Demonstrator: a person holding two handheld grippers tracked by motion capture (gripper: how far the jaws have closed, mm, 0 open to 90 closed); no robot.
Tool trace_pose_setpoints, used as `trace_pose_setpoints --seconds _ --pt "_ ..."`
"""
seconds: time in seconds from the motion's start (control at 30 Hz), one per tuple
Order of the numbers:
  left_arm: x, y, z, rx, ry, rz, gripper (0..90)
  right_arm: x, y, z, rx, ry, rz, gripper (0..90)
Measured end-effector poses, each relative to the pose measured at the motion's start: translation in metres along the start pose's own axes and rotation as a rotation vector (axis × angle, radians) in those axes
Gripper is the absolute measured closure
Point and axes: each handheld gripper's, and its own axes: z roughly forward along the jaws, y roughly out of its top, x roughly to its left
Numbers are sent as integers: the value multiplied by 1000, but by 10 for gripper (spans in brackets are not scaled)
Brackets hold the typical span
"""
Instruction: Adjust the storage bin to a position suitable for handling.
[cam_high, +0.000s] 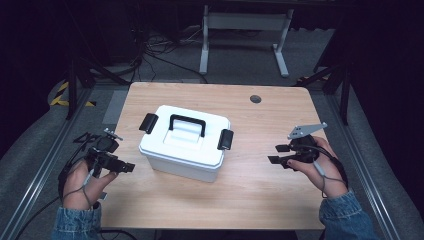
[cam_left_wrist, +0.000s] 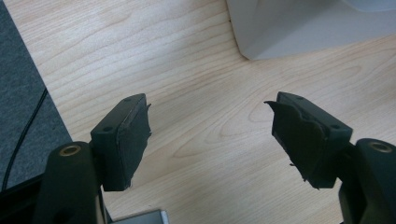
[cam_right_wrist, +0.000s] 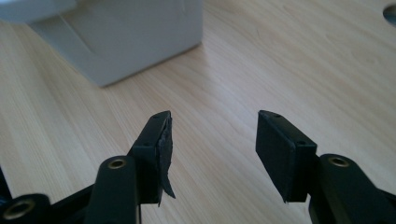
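Center of the high view, a bit left of middle, sits a white storage box (cam_high: 182, 150) on the light wood table (cam_high: 260, 185). Lid's on, w/ a black carry handle (cam_high: 187, 123) on top and a black latch at each end, left latch (cam_high: 148, 122) and right latch (cam_high: 225, 139).

Left gripper (cam_high: 122, 167) is at lower left of the frame, near the table's left edge, jaws pointing right toward the box but not touching it. Jaws are spread wide, nothing btwn them. Left gripper view (cam_left_wrist: 210, 128) shows bare wood in the gap and a corner of the box (cam_left_wrist: 299, 28) at upper right.

Right gripper (cam_high: 277, 154) is at the right side of the frame, well apart from the box, jaws pointing left at it, grey three-cornered plate (cam_high: 306, 130) on top. Also spread apart and empty. Right gripper view (cam_right_wrist: 212, 140) has the box corner (cam_right_wrist: 126, 37) at upper left, pad on the left jaw looks a bit frayed.

Small dark round hole (cam_high: 255, 99) in the tabletop toward the far edge.
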Motion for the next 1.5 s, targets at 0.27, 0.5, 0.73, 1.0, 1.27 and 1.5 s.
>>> trace_pose_setpoints --seconds 0.27,0.5,0.73,1.0,1.27,1.5 --pt "4 0 -5 -20 -11 -3 306 14 44 -1 -13 24 -72 469" --pt "5 0 -6 -32 -8 -13 311 23 75 1 -33 45 -110 465" --pt "5 1 -5 -26 -22 -14 328 34 106 9 -44 69 -148 462" --pt "5 0 -6 -26 -7 -7 327 42 141 26 -22 97 -184 460" --pt "5 -1 -5 -21 -13 -7 323 51 174 59 2 130 -207 457" --pt "6 -1 -4 -22 -16 -10 319 57 194 87 37 132 -226 453"
